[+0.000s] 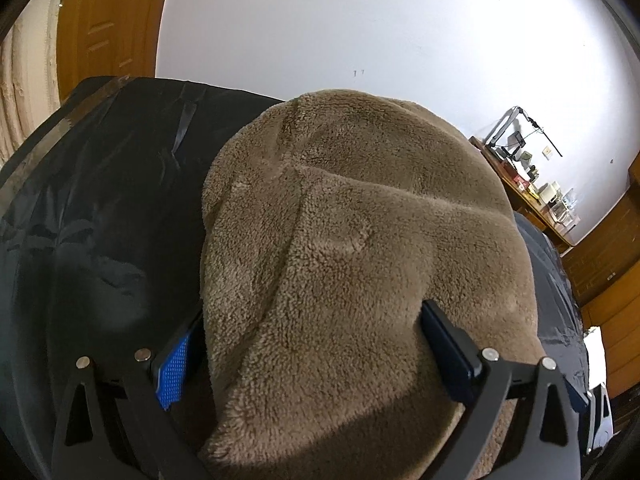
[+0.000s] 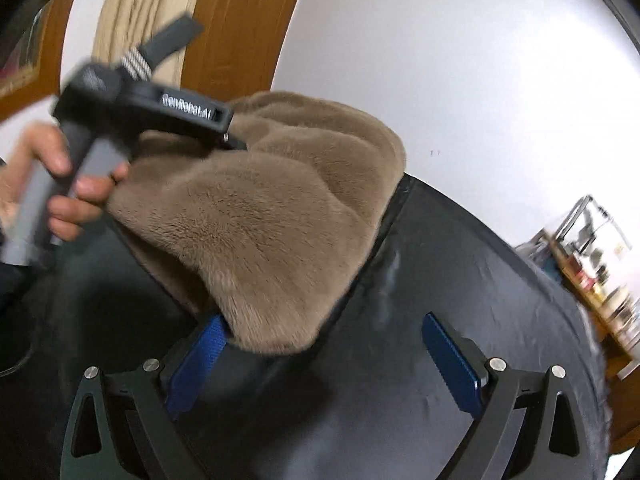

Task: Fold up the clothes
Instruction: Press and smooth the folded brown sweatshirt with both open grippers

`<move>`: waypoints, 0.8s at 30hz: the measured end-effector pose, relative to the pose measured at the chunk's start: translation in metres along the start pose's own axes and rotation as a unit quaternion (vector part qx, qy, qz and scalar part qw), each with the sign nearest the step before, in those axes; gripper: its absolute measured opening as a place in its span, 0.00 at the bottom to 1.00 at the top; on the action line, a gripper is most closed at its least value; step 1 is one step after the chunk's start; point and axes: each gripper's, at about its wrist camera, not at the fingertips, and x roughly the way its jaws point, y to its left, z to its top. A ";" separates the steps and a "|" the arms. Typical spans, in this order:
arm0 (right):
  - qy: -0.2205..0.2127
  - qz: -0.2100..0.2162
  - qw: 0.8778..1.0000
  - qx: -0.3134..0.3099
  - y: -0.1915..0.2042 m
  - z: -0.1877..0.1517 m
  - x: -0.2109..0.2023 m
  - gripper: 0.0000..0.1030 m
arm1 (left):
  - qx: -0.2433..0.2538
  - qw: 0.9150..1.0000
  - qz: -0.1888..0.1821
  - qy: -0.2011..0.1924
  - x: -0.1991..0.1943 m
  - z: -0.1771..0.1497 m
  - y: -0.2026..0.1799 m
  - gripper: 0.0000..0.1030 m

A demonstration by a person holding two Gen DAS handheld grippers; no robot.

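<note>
Your left gripper (image 1: 312,356) stands spread wide astride the brown fleece garment (image 1: 360,240), its pads not pinching, so the folded bundle rests flat on the black cover (image 1: 100,208). Your right gripper (image 2: 332,356) is spread too, holding nothing, beside the fleece's corner.

fleece heap (image 2: 264,216) blocks left, black cover (image 2: 460,280) clear right

Between the wide-spread fingers of the left gripper (image 1: 308,354) lies a fleece (image 1: 360,240), brown, thick-piled and matt; under it a black cover (image 1: 100,208), thin, creased, faintly glossy; the pads (image 1: 174,372) are blue, dimpled rubber on matt black plastic with bright metal pins; beyond, varnished wood door (image 1: 108,28).
</note>
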 end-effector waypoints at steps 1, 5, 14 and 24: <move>0.001 -0.007 1.000 0.003 0.001 0.002 0.005 0.97 | 0.002 1.000 0.001 -0.001 0.000 0.000 -0.001 0.96; -0.016 -0.034 0.997 0.060 -0.017 0.011 0.005 0.97 | 0.009 1.000 0.003 0.000 0.002 0.000 -0.001 0.97; 0.042 -0.067 0.989 0.121 -0.046 -0.004 0.016 0.97 | 0.030 0.999 0.013 0.000 0.007 -0.002 -0.008 0.98; 0.031 0.001 0.991 0.129 -0.051 -0.010 -0.014 0.97 | 0.019 1.000 -0.001 0.009 0.005 -0.002 -0.004 0.99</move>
